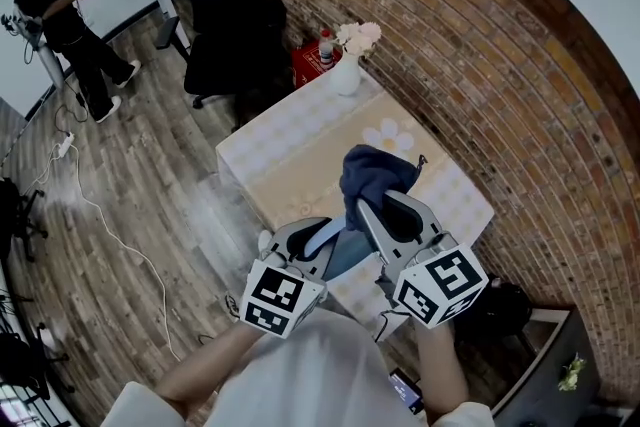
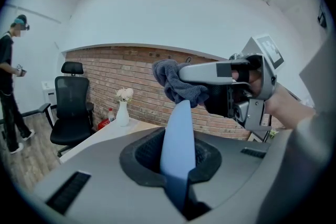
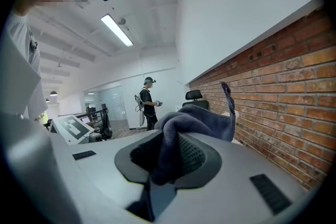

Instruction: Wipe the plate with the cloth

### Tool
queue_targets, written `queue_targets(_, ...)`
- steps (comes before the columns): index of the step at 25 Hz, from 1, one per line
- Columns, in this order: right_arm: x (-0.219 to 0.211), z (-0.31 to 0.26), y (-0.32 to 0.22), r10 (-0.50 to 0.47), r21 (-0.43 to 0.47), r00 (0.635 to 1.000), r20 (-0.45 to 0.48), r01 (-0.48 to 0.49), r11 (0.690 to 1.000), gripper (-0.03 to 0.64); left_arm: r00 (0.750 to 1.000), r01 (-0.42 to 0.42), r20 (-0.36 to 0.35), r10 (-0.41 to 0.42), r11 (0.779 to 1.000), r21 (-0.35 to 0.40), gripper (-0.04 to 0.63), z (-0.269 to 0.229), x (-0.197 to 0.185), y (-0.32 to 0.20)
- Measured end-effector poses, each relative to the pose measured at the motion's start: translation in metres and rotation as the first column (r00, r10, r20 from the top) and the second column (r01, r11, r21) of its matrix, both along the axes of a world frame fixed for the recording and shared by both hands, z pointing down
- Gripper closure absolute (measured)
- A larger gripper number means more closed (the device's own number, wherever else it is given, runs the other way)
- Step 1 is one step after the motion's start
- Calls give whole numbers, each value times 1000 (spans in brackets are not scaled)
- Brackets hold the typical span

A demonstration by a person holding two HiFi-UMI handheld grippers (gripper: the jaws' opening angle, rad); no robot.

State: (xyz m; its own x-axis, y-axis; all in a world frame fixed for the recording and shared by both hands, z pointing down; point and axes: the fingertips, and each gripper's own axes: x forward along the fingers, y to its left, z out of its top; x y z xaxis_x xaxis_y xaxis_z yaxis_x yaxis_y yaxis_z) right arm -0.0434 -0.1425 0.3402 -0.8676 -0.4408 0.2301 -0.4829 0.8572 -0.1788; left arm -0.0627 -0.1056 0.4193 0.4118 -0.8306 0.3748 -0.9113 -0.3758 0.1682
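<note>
A light blue plate [image 1: 337, 241] stands on edge in my left gripper [image 1: 318, 235], which is shut on it. In the left gripper view the plate [image 2: 177, 136] rises straight up between the jaws of that gripper [image 2: 177, 162]. My right gripper [image 1: 385, 207] is shut on a dark blue cloth [image 1: 372, 173]. The bunched cloth [image 2: 176, 81] rests against the plate's top edge, with the right gripper [image 2: 244, 93] coming in from the right. In the right gripper view the cloth [image 3: 195, 124] bulges out of the jaws of my right gripper [image 3: 168, 162]. Both grippers are held above the table [image 1: 300, 155].
A white vase of flowers [image 1: 347, 65] stands at the table's far end, beside a red box with a bottle [image 1: 312, 60]. A black office chair [image 1: 225, 15] is beyond it. A brick wall [image 1: 480, 85] runs along the right. A person [image 1: 60, 25] stands far off.
</note>
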Motion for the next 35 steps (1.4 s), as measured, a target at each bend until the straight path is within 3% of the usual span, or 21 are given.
queue_targets(19, 80, 51, -63, 240, -109, 970, -49, -244, 964, 526, 995, 13, -100, -13, 1000, -2, 548, -10, -7, -1)
queue_targets(35, 105, 107, -58, 321, -153, 935, -151, -342, 927, 528, 989, 63, -133, -59, 998, 29, 548, -24, -29, 6)
